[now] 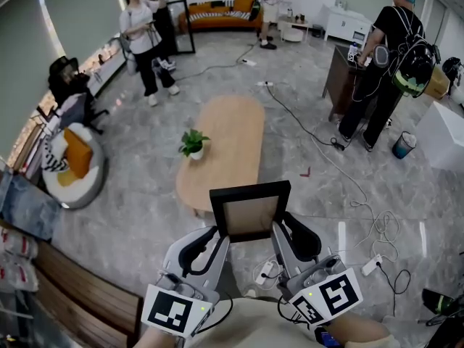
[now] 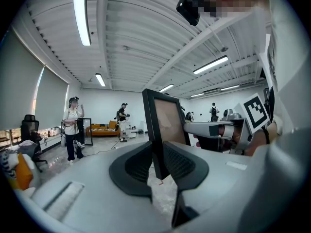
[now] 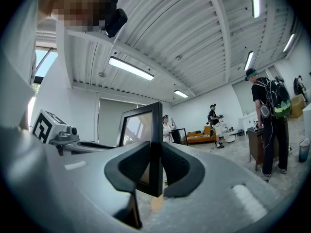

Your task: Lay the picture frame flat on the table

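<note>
The table [image 1: 232, 125] lies ahead, well apart from the picture frame [image 1: 250, 210], which is held upright in the air. Left claw [image 1: 217, 238] and right claw [image 1: 285, 235] each clamp 1 side edge. Risk: uneven tilting could twist the frame loose.

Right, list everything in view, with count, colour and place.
Rectangular picture frame: one, black rim, tan panel, held in the air between both grippers.
Oval wooden table: one, light brown, mid-floor ahead.
Potted plant: one, green in white pot, on the table's left side.
Sofa: one, orange, far wall.
Wooden cabinet: one, dark brown, right.
Round bin: one, blue, floor at right.
Floor cables: several, white, lower right.
Standing people: three, around the room.
Left gripper: one, white with black pads, shut on the frame's left edge.
Right gripper: one, same colours, shut on its right edge.
</note>
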Action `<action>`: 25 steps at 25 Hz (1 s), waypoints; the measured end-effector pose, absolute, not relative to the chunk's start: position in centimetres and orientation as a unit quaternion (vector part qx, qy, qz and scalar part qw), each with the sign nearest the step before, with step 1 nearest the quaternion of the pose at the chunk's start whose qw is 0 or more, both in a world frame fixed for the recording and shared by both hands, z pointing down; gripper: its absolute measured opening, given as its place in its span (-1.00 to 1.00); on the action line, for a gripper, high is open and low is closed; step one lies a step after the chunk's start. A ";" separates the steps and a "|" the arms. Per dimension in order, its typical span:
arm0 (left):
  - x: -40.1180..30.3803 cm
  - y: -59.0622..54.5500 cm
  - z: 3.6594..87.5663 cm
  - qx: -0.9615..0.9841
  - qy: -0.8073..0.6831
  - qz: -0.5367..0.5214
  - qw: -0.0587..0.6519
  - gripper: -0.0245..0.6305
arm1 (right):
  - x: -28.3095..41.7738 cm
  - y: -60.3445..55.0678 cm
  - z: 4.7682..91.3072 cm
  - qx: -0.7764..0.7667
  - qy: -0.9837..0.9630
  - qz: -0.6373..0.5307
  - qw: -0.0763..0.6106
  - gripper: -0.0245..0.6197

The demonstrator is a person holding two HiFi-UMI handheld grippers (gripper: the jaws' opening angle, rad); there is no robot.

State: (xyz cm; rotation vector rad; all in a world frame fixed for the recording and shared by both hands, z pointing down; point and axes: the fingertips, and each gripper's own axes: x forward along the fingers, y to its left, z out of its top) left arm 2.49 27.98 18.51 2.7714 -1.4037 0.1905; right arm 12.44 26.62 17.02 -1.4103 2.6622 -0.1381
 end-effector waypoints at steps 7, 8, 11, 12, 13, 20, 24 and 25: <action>1.3 26.0 19.4 0.886 -0.460 0.062 0.017 -0.64 | 11.3 24.6 17.7 -0.460 0.885 -0.043 0.057 -0.70; 1.0 25.6 19.3 0.885 -0.461 0.062 0.018 -0.64 | 11.0 24.1 17.7 -0.459 0.885 -0.043 0.056 -0.70; 0.1 24.2 19.6 0.885 -0.462 0.059 0.020 -0.65 | 10.1 22.7 18.0 -0.457 0.887 -0.044 0.054 -0.69; -0.1 23.7 19.8 0.884 -0.463 0.058 0.021 -0.65 | 9.8 22.2 18.2 -0.456 0.887 -0.046 0.053 -0.70; -0.3 23.2 20.0 0.884 -0.462 0.058 0.023 -0.65 | 9.5 21.7 18.5 -0.455 0.888 -0.047 0.052 -0.70; -2.3 18.0 20.6 0.886 -0.458 0.063 0.034 -0.65 | 7.6 16.5 19.3 -0.462 0.884 -0.058 0.043 -0.69; -3.6 14.1 20.9 0.891 -0.447 0.065 0.039 -0.65 | 6.3 12.7 19.4 -0.472 0.879 -0.062 0.038 -0.70; -3.9 13.2 20.9 0.893 -0.443 0.066 0.042 -0.65 | 6.1 11.8 19.4 -0.475 0.877 -0.064 0.036 -0.70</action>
